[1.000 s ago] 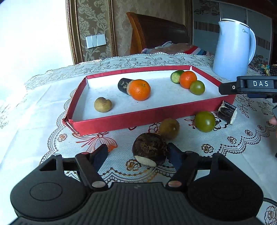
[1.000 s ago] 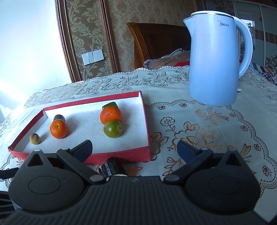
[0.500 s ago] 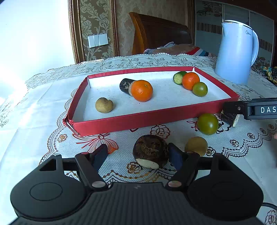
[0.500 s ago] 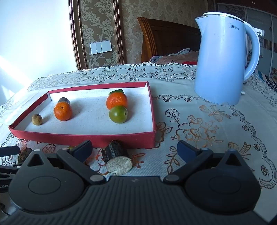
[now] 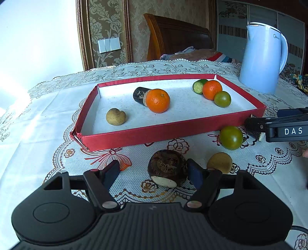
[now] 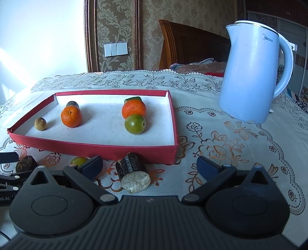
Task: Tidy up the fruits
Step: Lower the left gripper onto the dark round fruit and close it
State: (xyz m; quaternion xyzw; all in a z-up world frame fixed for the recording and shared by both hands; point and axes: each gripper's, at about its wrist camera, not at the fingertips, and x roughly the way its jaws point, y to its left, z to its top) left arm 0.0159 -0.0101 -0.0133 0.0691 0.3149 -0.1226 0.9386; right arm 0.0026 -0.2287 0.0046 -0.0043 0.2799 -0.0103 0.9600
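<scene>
The left gripper [image 5: 153,172] stands wide open around a brown taro [image 5: 167,168] lying just in front of the red tray [image 5: 173,128], cut face toward the camera. The right gripper [image 6: 150,165] gapes around a dark cut cylinder [image 6: 132,172], long axis pointing at the tray

walls: damask wallpaper [image 5: 107,17] | furniture: wooden headboard [image 5: 173,36] — bed, probably | light: bright daylight, left
</scene>
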